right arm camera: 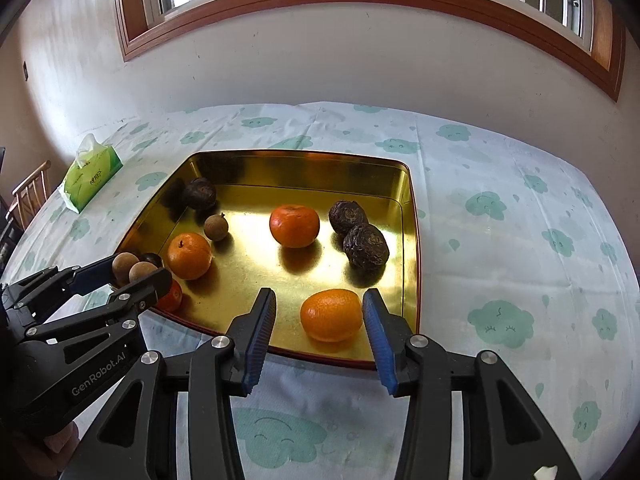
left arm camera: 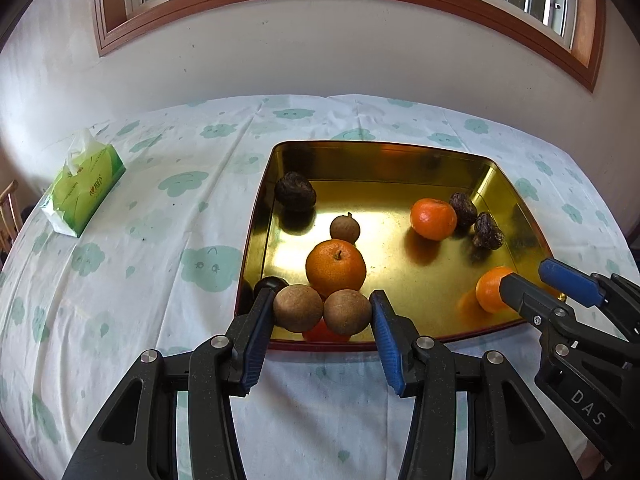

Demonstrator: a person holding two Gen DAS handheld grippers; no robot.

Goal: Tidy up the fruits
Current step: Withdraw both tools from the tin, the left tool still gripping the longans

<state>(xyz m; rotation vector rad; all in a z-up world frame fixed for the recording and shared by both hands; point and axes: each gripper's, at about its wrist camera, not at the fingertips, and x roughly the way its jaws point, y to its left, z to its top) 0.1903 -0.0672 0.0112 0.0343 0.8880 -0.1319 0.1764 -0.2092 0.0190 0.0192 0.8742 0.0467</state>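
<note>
A gold tray (left arm camera: 360, 160) (right arm camera: 300, 168) on the cloud-print tablecloth holds several fruits. My left gripper (left arm camera: 322, 312) (right arm camera: 138, 272) is shut on two brown longans (left arm camera: 298, 308) (right arm camera: 124, 266) side by side, held just above the tray's near left corner. My right gripper (right arm camera: 320, 312) (left arm camera: 526, 276) stands open around an orange (right arm camera: 331, 314) (left arm camera: 490, 290) that rests on the tray floor, with a clear gap at the left pad. Loose in the tray are two more oranges (left arm camera: 336, 268) (left arm camera: 434, 218), a small longan (left arm camera: 345, 228) and three dark wrinkled fruits (left arm camera: 295, 192) (right arm camera: 347, 216) (right arm camera: 366, 246).
Another orange (right arm camera: 170, 296) and a dark round fruit (right arm camera: 152, 258) lie under the left gripper, partly hidden. A green tissue pack (left arm camera: 86, 192) (right arm camera: 92, 174) sits at the table's far left. A wooden chair (right arm camera: 30, 192) stands beyond the left edge. A wall with a window is behind.
</note>
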